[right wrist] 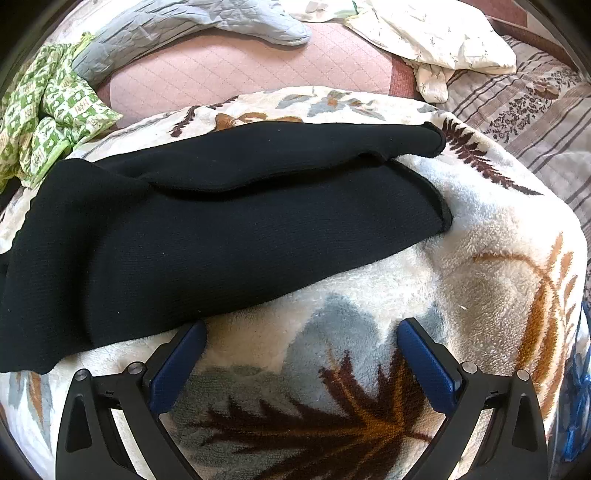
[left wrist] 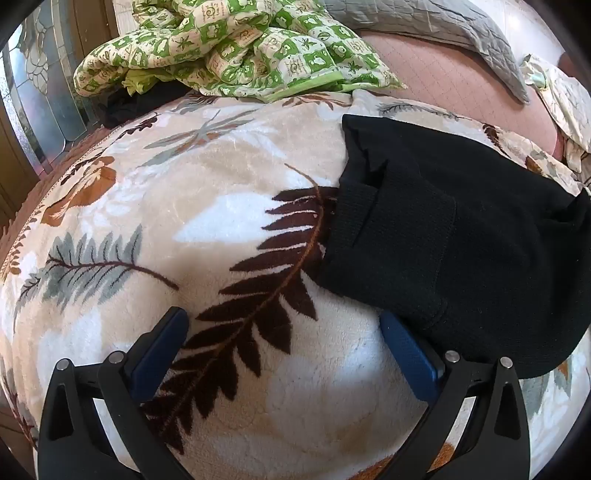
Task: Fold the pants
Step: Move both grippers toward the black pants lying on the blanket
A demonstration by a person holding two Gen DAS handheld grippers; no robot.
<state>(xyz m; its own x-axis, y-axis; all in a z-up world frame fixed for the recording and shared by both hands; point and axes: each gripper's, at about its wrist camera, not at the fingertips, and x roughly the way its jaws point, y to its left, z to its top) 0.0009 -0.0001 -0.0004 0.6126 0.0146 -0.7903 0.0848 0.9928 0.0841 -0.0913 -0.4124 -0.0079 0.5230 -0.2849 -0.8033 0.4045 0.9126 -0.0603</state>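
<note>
Black pants (left wrist: 461, 236) lie spread on a cream fleece blanket (left wrist: 207, 206) printed with fern leaves. The left wrist view shows their waist end at the right, with a pocket slit. My left gripper (left wrist: 282, 325) hovers wide open over the blanket, its right finger beside the near edge of the waist. In the right wrist view the two legs of the pants (right wrist: 207, 236) run to the right, one leg lying partly over the other, hems near the centre right. My right gripper (right wrist: 303, 332) stands wide open over bare blanket (right wrist: 480, 236), just below the pants' near edge, nothing between its fingers.
A crumpled green patterned quilt (left wrist: 229, 55) lies at the back left, a grey quilted cover (right wrist: 192, 22) behind the pants, a white floral pillow (right wrist: 436, 37) at back right. A pink mattress pad (right wrist: 240, 70) shows beyond the blanket. A striped bedspread (right wrist: 535, 110) lies at the right.
</note>
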